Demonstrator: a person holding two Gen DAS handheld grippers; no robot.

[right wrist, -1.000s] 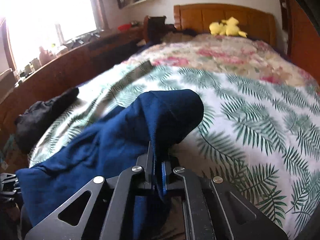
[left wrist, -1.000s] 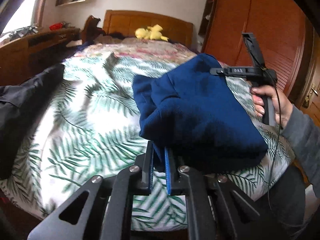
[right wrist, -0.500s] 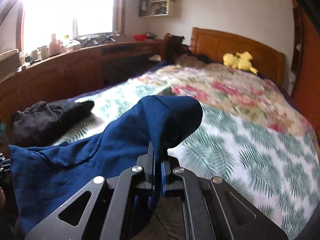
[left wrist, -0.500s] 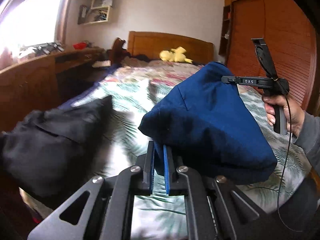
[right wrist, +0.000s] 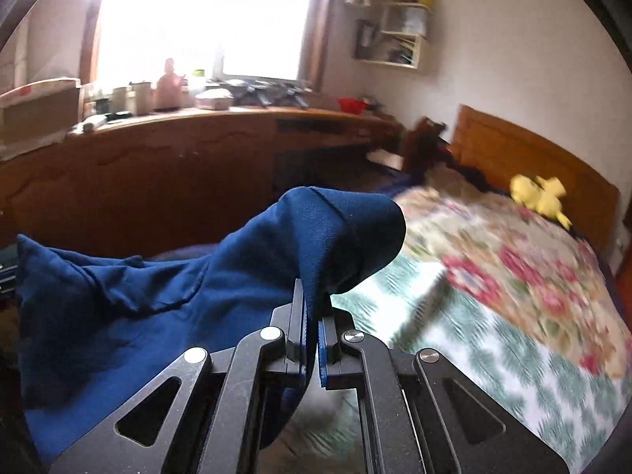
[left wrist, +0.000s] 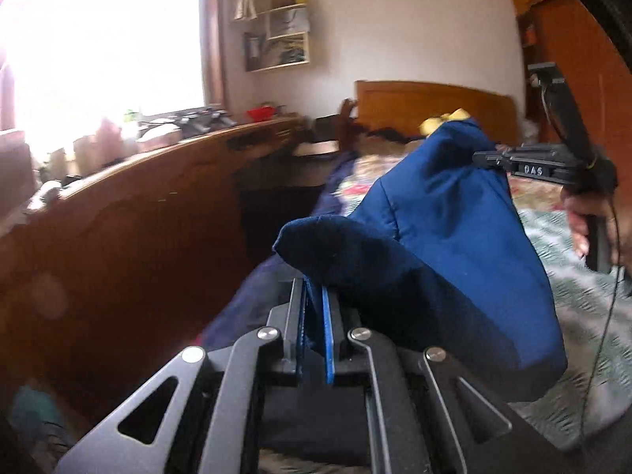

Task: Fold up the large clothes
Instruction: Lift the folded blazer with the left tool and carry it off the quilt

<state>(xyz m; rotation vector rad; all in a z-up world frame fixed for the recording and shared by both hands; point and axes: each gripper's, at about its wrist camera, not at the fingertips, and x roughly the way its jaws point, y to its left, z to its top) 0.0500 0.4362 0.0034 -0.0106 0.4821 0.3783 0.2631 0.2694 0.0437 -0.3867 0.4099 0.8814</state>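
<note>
While the blue garment point(left wrist: 446, 245) hangs in the air above the bed point(right wrist: 493, 284), it stretches sideways between two grips. Left claw point(left wrist: 315, 330) is clamped on one bunched corner, cloth running up and off to its right. Right claw point(right wrist: 313, 335) pinches the other corner, cloth trailing away to its left. So the long axis runs claw to claw, with the slack sagging below. A hand point(left wrist: 592, 217) shows on the right handle. Laying it flat looks next, and both grips sit equally near the bedspread.
</note>
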